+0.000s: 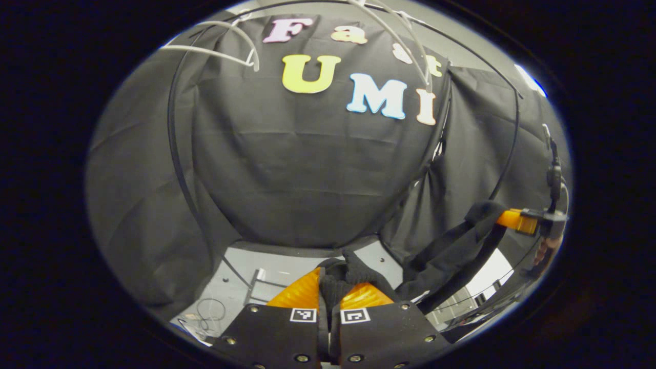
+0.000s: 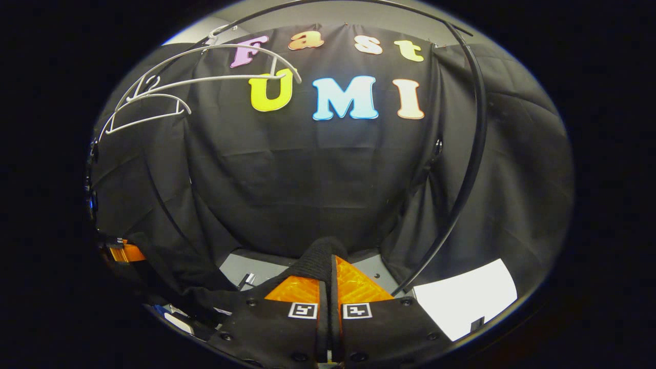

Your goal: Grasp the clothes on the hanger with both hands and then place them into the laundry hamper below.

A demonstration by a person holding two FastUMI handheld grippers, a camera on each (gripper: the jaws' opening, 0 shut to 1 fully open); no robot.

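A black garment (image 1: pixel 451 251) hangs stretched between my two grippers, off the hangers. In the left gripper view my left gripper (image 1: pixel 329 287) is shut on a bunched edge of it, orange fingers pressed together. Farther right in that view the other gripper (image 1: pixel 517 220) pinches the opposite end. In the right gripper view my right gripper (image 2: pixel 328 277) is shut on a fold of the black garment (image 2: pixel 320 256), and the left gripper (image 2: pixel 123 252) holds the cloth at the far left. White hangers (image 2: pixel 169 97) hang bare on the rail, also seen as white hangers (image 1: pixel 225 48) above.
A thin black rail hoop (image 2: pixel 474 154) arcs across the booth. Grey floor (image 1: pixel 287 266) with a small metal bracket (image 1: pixel 259 284) and a loose cable lies below. A white panel (image 2: pixel 466 302) sits at the lower right. A hand (image 1: pixel 546 251) holds the far gripper.
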